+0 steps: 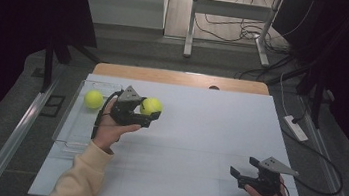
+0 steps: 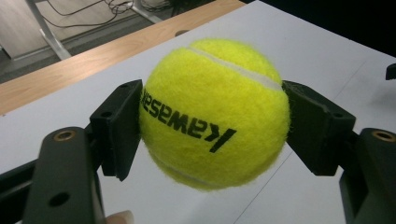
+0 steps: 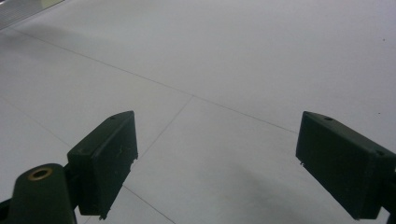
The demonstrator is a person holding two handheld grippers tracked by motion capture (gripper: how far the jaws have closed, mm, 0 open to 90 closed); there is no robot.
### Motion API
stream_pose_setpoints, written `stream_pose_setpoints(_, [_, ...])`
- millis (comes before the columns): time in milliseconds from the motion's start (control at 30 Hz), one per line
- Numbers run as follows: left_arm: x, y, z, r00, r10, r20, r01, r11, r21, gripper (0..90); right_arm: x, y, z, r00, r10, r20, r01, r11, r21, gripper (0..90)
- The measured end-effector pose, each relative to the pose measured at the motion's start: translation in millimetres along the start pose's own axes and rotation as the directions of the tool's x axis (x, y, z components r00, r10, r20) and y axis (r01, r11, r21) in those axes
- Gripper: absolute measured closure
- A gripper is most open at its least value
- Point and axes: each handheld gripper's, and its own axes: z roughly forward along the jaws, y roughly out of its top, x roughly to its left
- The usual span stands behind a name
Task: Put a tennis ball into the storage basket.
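The left gripper (image 1: 154, 117) is clamped on a fuzzy yellow-green tennis ball with black lettering (image 1: 151, 106), one black pad pressed into each side of it, and holds it clear of the white surface (image 1: 197, 146), just to the right of the clear shallow plastic tray (image 1: 68, 130). A second yellow-green tennis ball (image 1: 93, 99) already lies in the far end of that tray. In the left gripper view the held ball (image 2: 212, 114) sits squarely between the pads, with the lettering facing the camera.

The step in hand looks like carrying this ball over to the tray. To do it well, keep the squeeze even so the felt does not slip, lift high enough to pass the tray's right rim, and bring the ball down in a bare part of the tray, apart from the ball already there, so the two do not knock together. Let go only once it rests on the tray floor, or it may roll.

The right gripper (image 1: 243, 176) rests well to the right of the tray, jaws apart with nothing between them.
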Motion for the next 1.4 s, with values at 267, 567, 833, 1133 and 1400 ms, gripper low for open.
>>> stream_pose_setpoints(267, [5.2,-2.3,-4.8,0.9999,-0.01,-0.012,0.01,0.9999,-0.006,27.0,-0.7,-0.4,-1.4,1.0,0.004,-0.002,-0.004,1.0,-0.004,12.3])
stream_pose_setpoints(567, [8.5,-4.8,-10.9,0.9995,-0.017,-0.025,0.017,0.9998,-0.013,26.9,-0.8,-0.7,-1.8,1.0,0.0,0.0,0.0,1.0,-0.002,12.3])
stream_pose_setpoints(833, [13.5,-5.6,-20.1,0.9986,-0.038,-0.038,0.037,0.9987,-0.035,27.0,-0.8,-0.8,-2.2,1.0,-0.001,0.003,0.001,1.0,-0.001,12.3])
stream_pose_setpoints(1133, [18.3,-7.9,-27.1,0.9973,-0.049,-0.055,0.047,0.998,-0.042,26.9,-0.4,-0.7,-2.3,1.0,-0.001,0.002,0.001,1.0,-0.002,12.3])
stream_pose_setpoints(1400, [24.7,-10.3,-35.1,0.9948,-0.072,-0.072,0.068,0.9962,-0.054,27.0,-0.4,-0.8,-2.8,1.0,-0.002,0.005,0.002,1.0,0.0,12.4])
